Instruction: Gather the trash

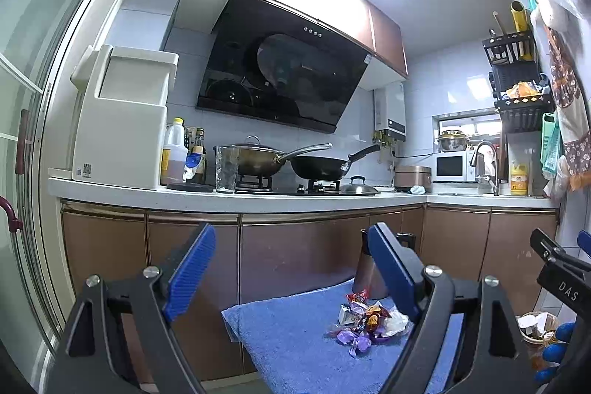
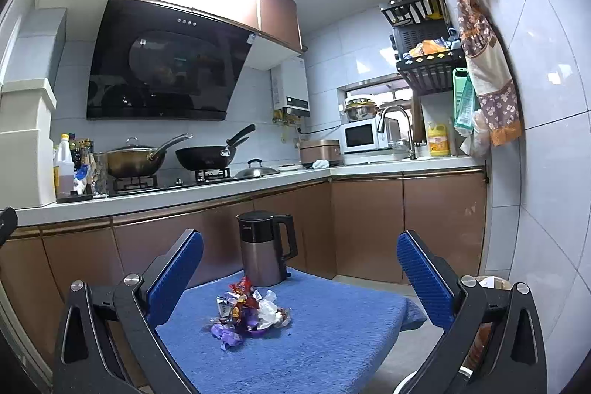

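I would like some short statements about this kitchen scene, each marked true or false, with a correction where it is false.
1. The pile of candy wrappers lies on the blue towel. True.
2. The electric kettle lies on its side. False: it stands upright on the towel, behind the wrappers.
3. The left gripper is shut on a wrapper. False: its jaws are open and hold nothing.
4. The right gripper is open. True.
5. The black wok sits on the towel. False: it sits on the gas stove, beside the lidded pan.
6. A white microwave stands on the counter near the faucet. True.
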{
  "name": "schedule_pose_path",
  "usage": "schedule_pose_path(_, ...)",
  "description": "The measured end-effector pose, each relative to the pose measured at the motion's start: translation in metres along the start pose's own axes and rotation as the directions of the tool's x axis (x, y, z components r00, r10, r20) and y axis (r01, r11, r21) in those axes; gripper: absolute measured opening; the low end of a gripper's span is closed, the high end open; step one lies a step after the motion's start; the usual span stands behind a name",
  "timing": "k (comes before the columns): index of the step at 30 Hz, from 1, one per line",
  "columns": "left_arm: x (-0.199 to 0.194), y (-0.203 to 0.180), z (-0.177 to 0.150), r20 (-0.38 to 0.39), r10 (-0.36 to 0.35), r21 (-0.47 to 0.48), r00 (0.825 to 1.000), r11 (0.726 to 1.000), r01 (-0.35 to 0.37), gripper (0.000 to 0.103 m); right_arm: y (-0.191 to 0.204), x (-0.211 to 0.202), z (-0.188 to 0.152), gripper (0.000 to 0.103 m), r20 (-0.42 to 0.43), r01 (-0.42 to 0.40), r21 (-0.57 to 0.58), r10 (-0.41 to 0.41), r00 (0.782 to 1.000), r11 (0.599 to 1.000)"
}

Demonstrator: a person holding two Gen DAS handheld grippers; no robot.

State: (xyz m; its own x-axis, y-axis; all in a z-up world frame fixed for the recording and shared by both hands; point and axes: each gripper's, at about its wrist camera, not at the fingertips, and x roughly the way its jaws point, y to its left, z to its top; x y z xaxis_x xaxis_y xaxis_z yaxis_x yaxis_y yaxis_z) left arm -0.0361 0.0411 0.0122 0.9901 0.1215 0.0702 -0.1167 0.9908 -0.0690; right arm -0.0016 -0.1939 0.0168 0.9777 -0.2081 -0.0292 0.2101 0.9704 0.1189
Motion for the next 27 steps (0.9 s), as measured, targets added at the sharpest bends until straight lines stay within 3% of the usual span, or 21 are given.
schedule_pose_path(7,0.001,0.000,0.000,0.000,-0.003,0.005,1.000,1.000,0.003,0.084,-0.007,-0.005,0.004,0.103,0.032,-0.008,0.035,0.007,0.999,0.999)
schedule_pose_path(13,0.005,-0.006,-0.003,-0.015,-0.012,0.018,1.000,1.000,0.012,0.084,-0.006,0.003,0.000,0.103,0.008,-0.017,0.031,0.017,1.000,0.999)
schedule_pose_path(23,0.038,-0.018,-0.030,-0.130,-0.027,0.066,0.991,0.997,0.036,0.084,-0.015,0.028,-0.019,0.103,-0.080,-0.024,0.047,0.028,0.996,0.999)
schedule_pose_path(27,0.061,-0.017,-0.047,-0.209,-0.048,0.049,0.977,0.997,0.059,0.084,-0.012,0.045,-0.033,0.103,-0.138,-0.035,0.024,0.038,0.990,0.999)
